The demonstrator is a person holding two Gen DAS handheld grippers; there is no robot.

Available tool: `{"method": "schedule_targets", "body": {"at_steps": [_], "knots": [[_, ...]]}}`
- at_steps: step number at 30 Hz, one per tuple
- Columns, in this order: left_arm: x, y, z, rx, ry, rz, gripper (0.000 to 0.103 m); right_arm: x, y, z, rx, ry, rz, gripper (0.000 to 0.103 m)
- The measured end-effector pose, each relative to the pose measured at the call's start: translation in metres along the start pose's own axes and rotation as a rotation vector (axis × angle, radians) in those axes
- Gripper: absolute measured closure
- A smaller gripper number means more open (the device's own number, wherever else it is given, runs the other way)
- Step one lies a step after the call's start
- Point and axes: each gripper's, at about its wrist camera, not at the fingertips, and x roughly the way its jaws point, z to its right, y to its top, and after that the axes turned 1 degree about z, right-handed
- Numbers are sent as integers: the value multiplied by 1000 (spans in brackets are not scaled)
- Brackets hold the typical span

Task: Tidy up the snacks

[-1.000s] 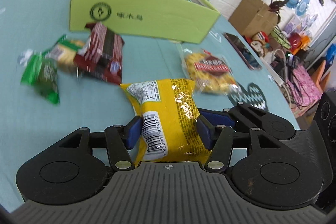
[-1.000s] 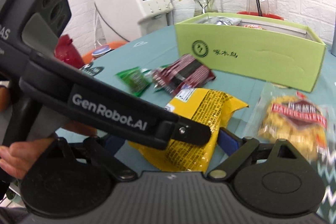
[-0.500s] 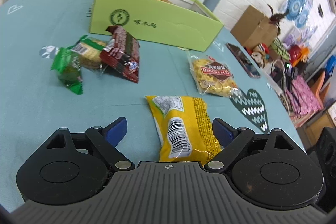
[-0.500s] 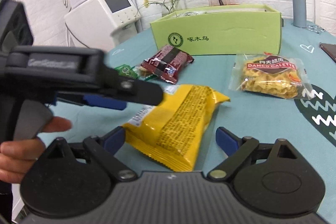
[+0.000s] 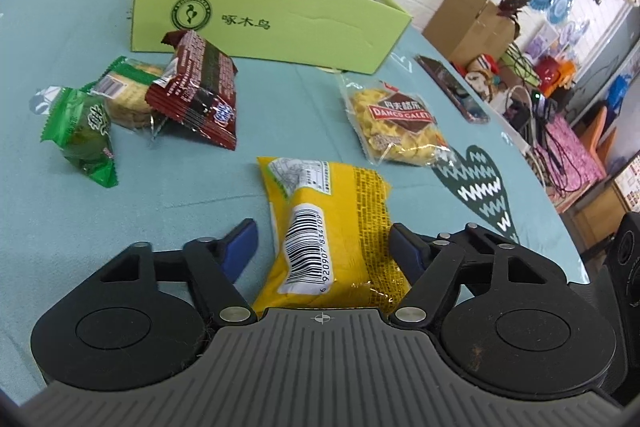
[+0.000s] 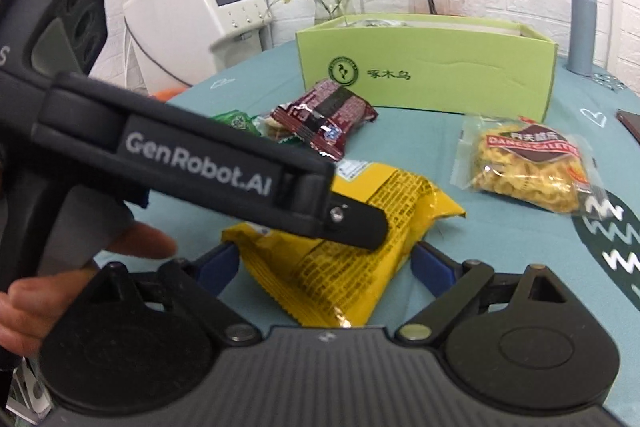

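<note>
Two tools, closing left tool (image 5: pixel 322 245) astride yellow packet (image 5: pixel 332 227) (unpinched)

Our left gripper (image 5: pixel 322 241) points down and forward, its jaws closing around a yellow packet (image 5: pixel 328 227); the pad at 3 o'clock touches it, the pad at 9 o'clock stands just clear. Our right gripper (image 6: pixel 324 265) is wide open. Our left hand (image 6: pixel 80 267) grips its handle at 9 o'clock.

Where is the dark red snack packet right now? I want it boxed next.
In the left wrist view the dark red packet lies left of centre on the teal tablecloth, just before the green box, leaning on the biscuit packet.
</note>
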Motion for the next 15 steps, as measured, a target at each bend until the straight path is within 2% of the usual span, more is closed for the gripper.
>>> {"method": "schedule_targets", "body": {"at_steps": [1, 2, 4, 9, 15], "knots": [[0, 1, 0, 1, -4, -6, 67, 0, 1, 0, -6, 11, 5, 23], [0, 1, 0, -2, -8, -5, 71, -1, 2, -2, -21, -2, 5, 25], [-3, 1, 1, 4, -4, 5, 73, -4, 2, -6, -48, -8, 9, 28], [-9, 8, 6, -7, -2, 29, 73, -9, 10, -6, -65, -9, 31, 28], [-19, 55, 22, 44, 9, 99, 70, -10, 50, 5, -143, -15, 110, 27]]}}
